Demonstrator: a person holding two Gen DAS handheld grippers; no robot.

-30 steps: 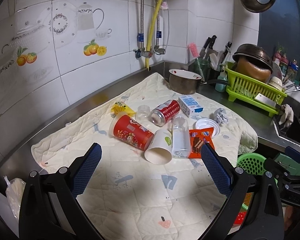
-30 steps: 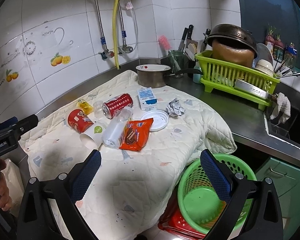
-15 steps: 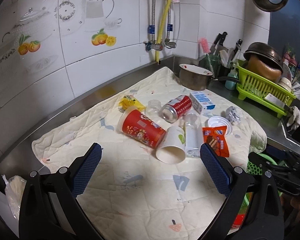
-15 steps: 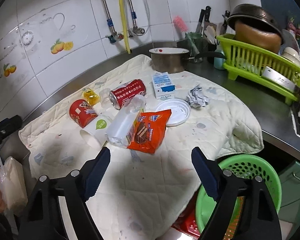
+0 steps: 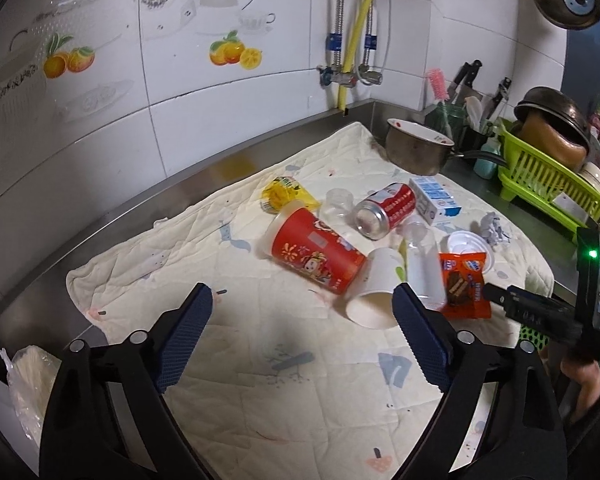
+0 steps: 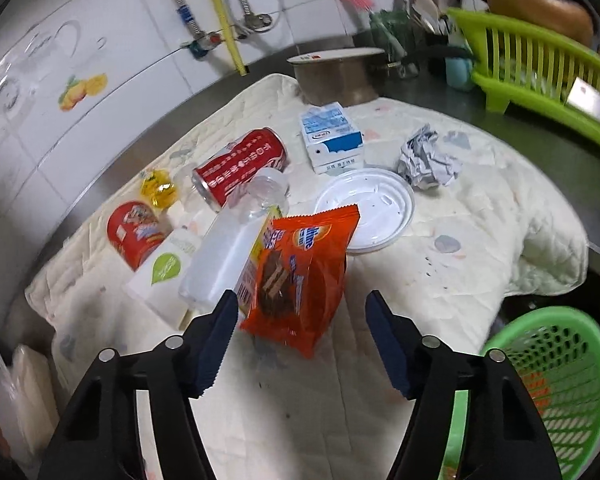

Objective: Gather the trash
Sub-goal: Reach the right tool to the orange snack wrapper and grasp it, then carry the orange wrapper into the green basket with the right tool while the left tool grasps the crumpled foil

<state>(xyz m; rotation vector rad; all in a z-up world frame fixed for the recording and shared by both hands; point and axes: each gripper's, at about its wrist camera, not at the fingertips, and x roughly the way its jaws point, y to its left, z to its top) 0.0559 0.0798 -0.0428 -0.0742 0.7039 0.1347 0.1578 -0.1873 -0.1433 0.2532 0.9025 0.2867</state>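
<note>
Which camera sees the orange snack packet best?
The right wrist view. The orange snack packet fills the middle of that picture, close in front of the open right gripper, its printing clear. In the left wrist view it is small, off to the right, partly hidden by the right gripper's tip.

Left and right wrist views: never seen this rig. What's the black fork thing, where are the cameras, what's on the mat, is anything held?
There is no robot. A person holds one set of hand tongs in each hand, with a fisheye camera on each looking along the blue-padded fingers. The left tongs are open and empty. The right tongs are open around the orange snack wrapper, not gripping it. On the quilted cream mat lie a red paper cup, white paper cup, red soda can, clear plastic bottle and white plastic lid. A green mesh basket waits beside the counter.
</note>
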